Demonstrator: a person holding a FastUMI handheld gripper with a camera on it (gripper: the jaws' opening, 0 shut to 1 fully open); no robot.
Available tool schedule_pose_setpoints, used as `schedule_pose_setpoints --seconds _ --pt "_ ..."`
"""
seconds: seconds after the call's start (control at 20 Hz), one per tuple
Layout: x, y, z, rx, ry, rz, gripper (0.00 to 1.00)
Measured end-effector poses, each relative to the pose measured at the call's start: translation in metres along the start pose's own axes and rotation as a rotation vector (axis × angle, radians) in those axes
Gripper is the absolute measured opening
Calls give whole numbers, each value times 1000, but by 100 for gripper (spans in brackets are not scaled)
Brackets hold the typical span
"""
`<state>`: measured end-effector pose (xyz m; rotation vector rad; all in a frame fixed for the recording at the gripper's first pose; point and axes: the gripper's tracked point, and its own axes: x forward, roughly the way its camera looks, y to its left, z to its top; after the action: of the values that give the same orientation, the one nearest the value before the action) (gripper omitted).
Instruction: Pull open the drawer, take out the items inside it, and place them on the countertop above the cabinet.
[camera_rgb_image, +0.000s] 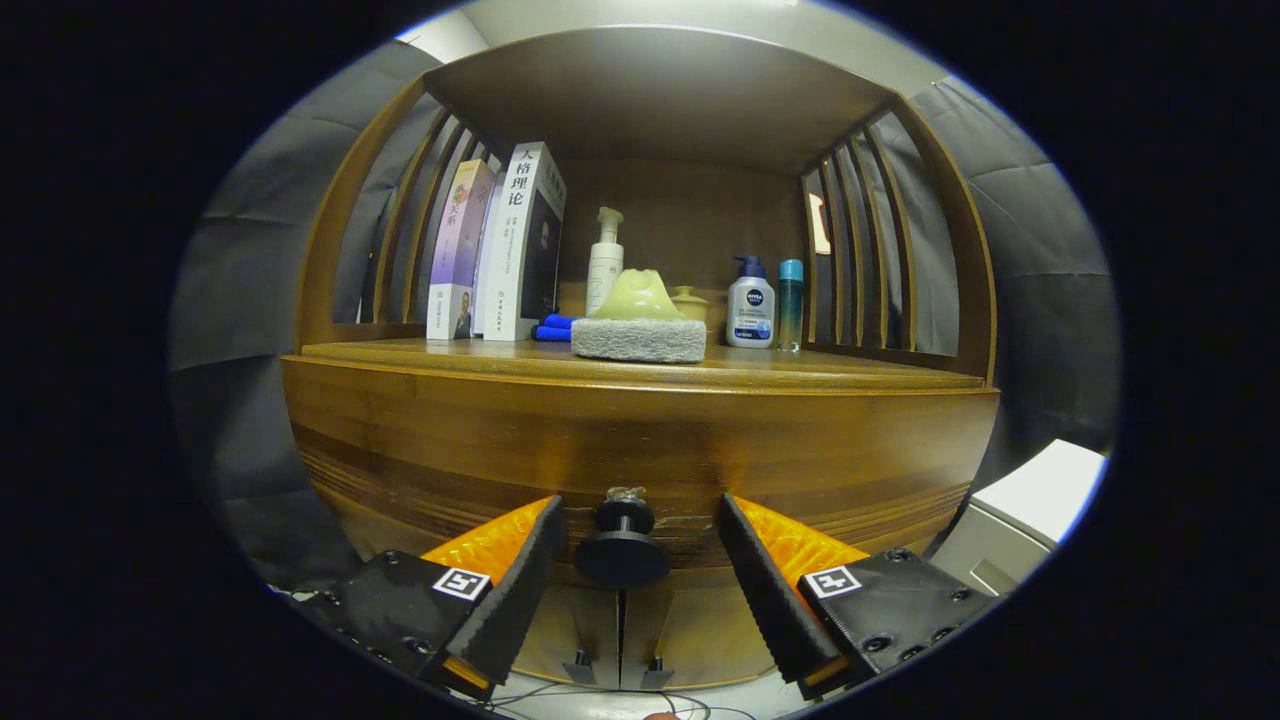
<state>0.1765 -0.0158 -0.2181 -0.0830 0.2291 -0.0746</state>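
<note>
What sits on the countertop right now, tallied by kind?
Books: 2
Bottles: 3, a white pump bottle, a blue-capped pump bottle, a teal bottle
Sponge: 1, with a green piece on top
Blue cloth: 1
Small jar: 1
Total: 8
The tongs are open around the drawer knob.

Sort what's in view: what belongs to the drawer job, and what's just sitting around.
Job:
- drawer knob, between the open tool fingers, untouched
- drawer front
- countertop

Lying about:
- books
- white pump bottle
- sponge with a green piece on it
- blue cloth
- blue-capped pump bottle
- teal bottle
</note>
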Motion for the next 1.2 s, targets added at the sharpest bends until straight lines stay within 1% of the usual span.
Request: schedule_pose_setpoints --seconds 0.3,0.4,0.55,0.65,0.7,0.75,0.85,0.95,1.2 --pt "-3 -3 1 -32 -18 -9 98" --pt "-15 -2 18 -9 -48 4 98" --pt "-47 -1 53 30 -110 30 98" --pt "-71 -3 69 82 -117 47 97" --pt "-84 -9 76 102 -119 42 97" --pt "-96 -15 83 91 -125 31 97" --pt "-119 -30 94 5 -143 4 98" --pt "-146 -32 108 -47 -179 9 98" --pt "-210 -33 138 -11 -244 45 98"
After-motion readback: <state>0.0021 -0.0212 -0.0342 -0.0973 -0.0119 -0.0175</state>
